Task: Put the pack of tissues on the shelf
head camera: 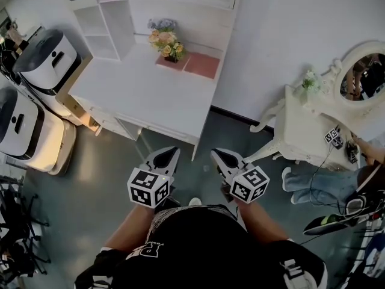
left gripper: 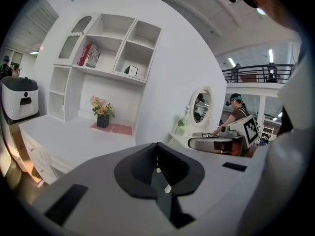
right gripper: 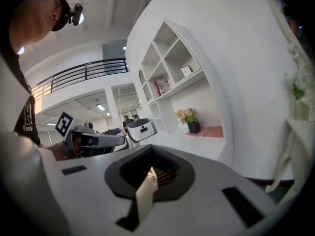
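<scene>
I stand before a white desk (head camera: 138,95) with a white shelf unit (head camera: 120,5) behind it. The shelf (left gripper: 118,48) holds a red book (left gripper: 89,55) and a small box (left gripper: 131,71). A flat pink rectangle (head camera: 202,65) lies on the desk beside a flower vase (head camera: 167,46); whether it is the pack of tissues I cannot tell. My left gripper (head camera: 170,153) and right gripper (head camera: 217,155) hover side by side over the floor, short of the desk's front edge. Both are shut with nothing between the jaws, as the left gripper (left gripper: 157,156) and right gripper (right gripper: 150,173) views show.
Two white, black-topped machines (head camera: 45,56) (head camera: 21,125) stand at the desk's left. A white dressing table (head camera: 310,134) with an oval mirror (head camera: 364,77) stands at the right, where a person in jeans (head camera: 319,185) sits among cables. Grey floor (head camera: 102,185) lies between.
</scene>
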A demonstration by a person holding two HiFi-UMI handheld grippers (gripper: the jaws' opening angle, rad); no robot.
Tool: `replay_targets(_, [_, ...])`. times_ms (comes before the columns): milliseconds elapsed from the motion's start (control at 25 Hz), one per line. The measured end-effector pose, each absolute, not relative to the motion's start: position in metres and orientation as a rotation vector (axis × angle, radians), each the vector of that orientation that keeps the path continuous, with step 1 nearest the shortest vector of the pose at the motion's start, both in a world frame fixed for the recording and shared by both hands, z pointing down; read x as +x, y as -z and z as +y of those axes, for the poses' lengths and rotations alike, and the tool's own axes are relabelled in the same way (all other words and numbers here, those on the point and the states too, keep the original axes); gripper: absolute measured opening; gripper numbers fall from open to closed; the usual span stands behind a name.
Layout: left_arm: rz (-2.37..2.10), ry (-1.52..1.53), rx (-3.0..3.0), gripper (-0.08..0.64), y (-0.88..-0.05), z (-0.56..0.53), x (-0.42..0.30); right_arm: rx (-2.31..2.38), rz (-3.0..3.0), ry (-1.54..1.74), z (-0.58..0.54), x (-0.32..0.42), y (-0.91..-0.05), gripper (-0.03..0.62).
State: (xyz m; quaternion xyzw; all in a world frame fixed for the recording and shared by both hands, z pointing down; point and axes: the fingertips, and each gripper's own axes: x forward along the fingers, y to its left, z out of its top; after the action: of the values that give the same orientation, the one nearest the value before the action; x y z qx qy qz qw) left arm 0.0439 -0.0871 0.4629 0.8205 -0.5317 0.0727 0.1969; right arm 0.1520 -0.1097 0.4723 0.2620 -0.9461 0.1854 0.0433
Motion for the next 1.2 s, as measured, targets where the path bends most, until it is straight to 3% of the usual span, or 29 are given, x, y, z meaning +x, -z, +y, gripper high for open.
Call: replay_targets(1200, [-1.427, -0.224, 2.401, 0.014, -0.429, -0.081, -0.014, 0.952, -2.865, -0.49, -0.087, 0.11, -0.442, 0.008])
